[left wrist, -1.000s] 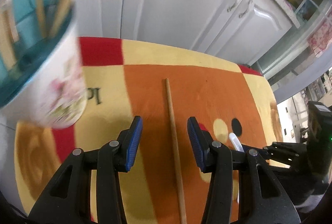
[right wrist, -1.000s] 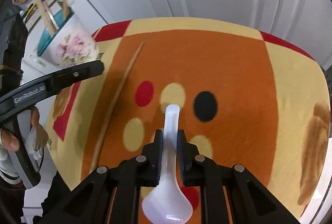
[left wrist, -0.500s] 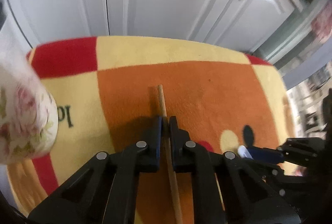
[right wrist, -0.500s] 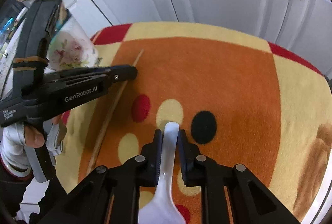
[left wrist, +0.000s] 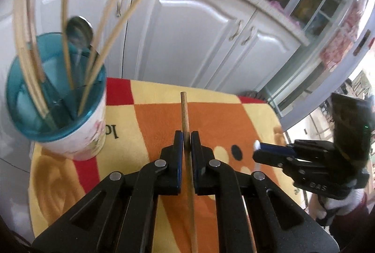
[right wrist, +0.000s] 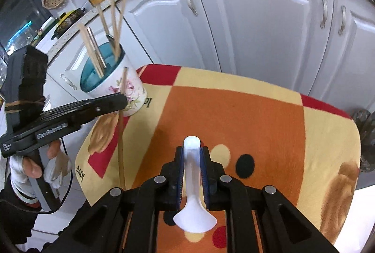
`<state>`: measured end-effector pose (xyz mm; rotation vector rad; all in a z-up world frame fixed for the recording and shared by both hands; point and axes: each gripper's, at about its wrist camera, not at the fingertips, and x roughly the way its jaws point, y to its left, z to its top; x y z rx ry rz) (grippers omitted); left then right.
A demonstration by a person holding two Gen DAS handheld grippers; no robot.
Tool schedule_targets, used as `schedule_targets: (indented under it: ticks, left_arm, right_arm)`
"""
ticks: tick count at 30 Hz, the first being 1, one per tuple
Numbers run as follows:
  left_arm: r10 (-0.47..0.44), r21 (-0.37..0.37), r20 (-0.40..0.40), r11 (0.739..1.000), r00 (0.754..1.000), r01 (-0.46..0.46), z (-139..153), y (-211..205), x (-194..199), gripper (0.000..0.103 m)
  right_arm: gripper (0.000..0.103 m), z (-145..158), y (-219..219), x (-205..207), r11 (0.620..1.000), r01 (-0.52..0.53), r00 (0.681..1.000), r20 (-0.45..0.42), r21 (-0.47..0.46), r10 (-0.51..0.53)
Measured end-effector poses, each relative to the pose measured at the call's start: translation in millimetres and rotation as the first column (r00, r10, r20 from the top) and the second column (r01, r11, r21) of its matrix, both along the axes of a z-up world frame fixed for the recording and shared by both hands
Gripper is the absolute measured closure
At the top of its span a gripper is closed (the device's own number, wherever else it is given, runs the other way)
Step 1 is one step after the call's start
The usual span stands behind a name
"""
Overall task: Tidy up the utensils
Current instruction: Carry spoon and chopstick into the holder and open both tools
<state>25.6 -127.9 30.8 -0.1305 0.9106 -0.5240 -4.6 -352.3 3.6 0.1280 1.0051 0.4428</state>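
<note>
White cabinets (left wrist: 199, 42) seen behind, checked orange blanket (right wrist: 234, 117) spread on the table, floral utensil cup (left wrist: 77, 135) stood at its corner, left gripper (left wrist: 186, 142) pinched on a wooden chopstick (left wrist: 185, 112) above the blanket, right gripper (right wrist: 191, 159) clamped on a white spoon (right wrist: 193, 210).

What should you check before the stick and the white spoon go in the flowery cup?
1. Left gripper shut on the wooden chopstick: ok.
2. Right gripper shut on the white spoon: ok.
3. Holder cup standing upright on the blanket: ok.
4. Room left in the cup among the chopsticks and metal spoon already inside: ok, gaps show.
5. Chopstick lifted clear of the blanket: cannot tell, its lower end is cut off from view.
</note>
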Motion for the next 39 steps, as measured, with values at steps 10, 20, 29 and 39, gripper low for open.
schedule_targets:
  ticks: [10, 20, 29, 39]
  left_arm:
    - [-0.006, -0.08, 0.093, 0.997, 0.996, 0.014, 38.9, 36.1, -51.0, 0.099]
    - [0.023, -0.083, 0.167, 0.997, 0.986, -0.01, 68.8, 62.6, -73.5, 0.099]
    - [0.078, -0.082, 0.241, 0.995, 0.967, -0.059, 107.7, 94.2, -74.9, 0.099]
    - [0.195, -0.137, 0.336, 0.978, 0.921, -0.157, 168.0, 142.2, -60.0, 0.099]
  right_arm:
    - [0.09, 21.6, 12.1, -8.7, 1.0, -0.027, 0.998, 0.057, -0.006, 0.028]
    - [0.091, 35.7, 34.5, -8.6, 0.998, -0.054, 0.994, 0.097, -0.017, 0.056]
    - [0.091, 61.5, 49.0, -0.6, 0.998, -0.067, 0.987, 0.149, -0.003, 0.066]
    - [0.091, 109.7, 84.7, 14.6, 0.99, -0.137, 0.962, 0.241, 0.023, 0.127]
